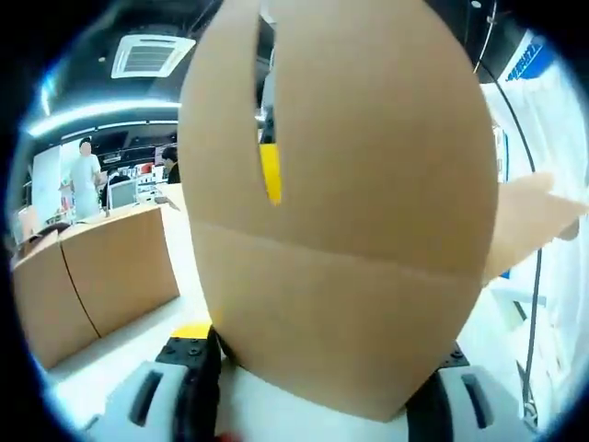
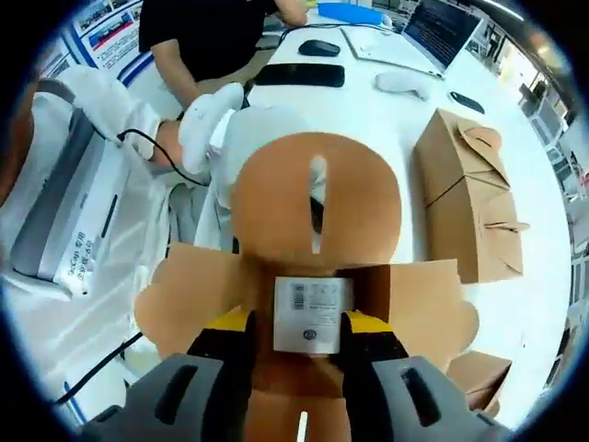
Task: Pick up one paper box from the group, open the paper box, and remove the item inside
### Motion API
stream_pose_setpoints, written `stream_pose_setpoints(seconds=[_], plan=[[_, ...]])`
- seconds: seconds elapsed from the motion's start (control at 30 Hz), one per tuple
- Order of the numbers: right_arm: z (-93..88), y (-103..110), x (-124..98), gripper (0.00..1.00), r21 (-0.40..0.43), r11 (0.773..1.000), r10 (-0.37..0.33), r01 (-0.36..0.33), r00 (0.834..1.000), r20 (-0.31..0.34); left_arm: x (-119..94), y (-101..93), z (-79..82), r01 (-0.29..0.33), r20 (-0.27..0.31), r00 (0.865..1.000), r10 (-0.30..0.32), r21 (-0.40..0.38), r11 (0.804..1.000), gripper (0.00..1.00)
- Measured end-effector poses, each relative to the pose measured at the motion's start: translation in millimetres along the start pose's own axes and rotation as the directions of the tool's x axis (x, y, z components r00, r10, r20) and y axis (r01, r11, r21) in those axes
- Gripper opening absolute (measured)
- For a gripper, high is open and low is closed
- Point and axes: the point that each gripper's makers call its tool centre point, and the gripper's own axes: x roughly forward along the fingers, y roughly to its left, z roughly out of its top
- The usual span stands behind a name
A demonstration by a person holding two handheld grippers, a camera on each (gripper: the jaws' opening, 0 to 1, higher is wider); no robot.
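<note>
A brown paper box looms right in front of the left gripper view, with a slit in its top flap and a strip of yellow behind it. My left gripper holds the box's lower edge between its jaws. In the right gripper view the same box stands open, its flaps spread to both sides. A white item with a barcode label sits in the box mouth. My right gripper is shut on this item, its yellow-tipped fingers pressing on either side.
More closed paper boxes stand to the right on the white table, one near the edge. A keyboard, mouse and laptop lie further off. A person in black is close. Large brown boxes stand at left.
</note>
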Motion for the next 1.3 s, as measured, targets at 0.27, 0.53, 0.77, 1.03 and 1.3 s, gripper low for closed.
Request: stream_pose_setpoints(seconds=[0.27, 0.53, 0.77, 1.03, 1.3], plan=[[-7.6, -7.7, 9.3, 0.39, 0.034, 0.999, -0.026, 0.027, 0.999, -0.035, -0.1, -0.4, -0.7, 0.000, 0.000, 1.000, 0.000, -0.001, 1.000, 0.82], [-11.4, -11.3, 20.0, 0.42, 0.084, 0.995, -0.051, 0.055, 0.997, -0.052, 0.1, -1.0, -0.8, 0.002, 0.001, 1.000, -0.002, 0.000, 1.000, 0.82], [-10.0, -14.1, 26.9, 0.41, 0.269, 0.959, -0.089, 0.093, 0.996, -0.025, 1.2, -0.1, 0.0, -0.007, 0.004, 1.000, 0.007, -0.001, 1.000, 0.82], [-15.4, -14.9, 27.4, 0.43, 0.428, 0.894, -0.124, 0.134, 0.991, -0.050, 3.8, -0.1, 5.2, -0.049, 0.031, 0.998, 0.048, 0.032, 0.998, 0.82], [-24.2, -22.0, 36.4, 0.45, 0.352, 0.911, -0.198, 0.213, 0.977, -0.080, 3.3, -0.2, 4.4, -0.043, 0.024, 0.999, 0.042, 0.016, 0.999, 0.81]])
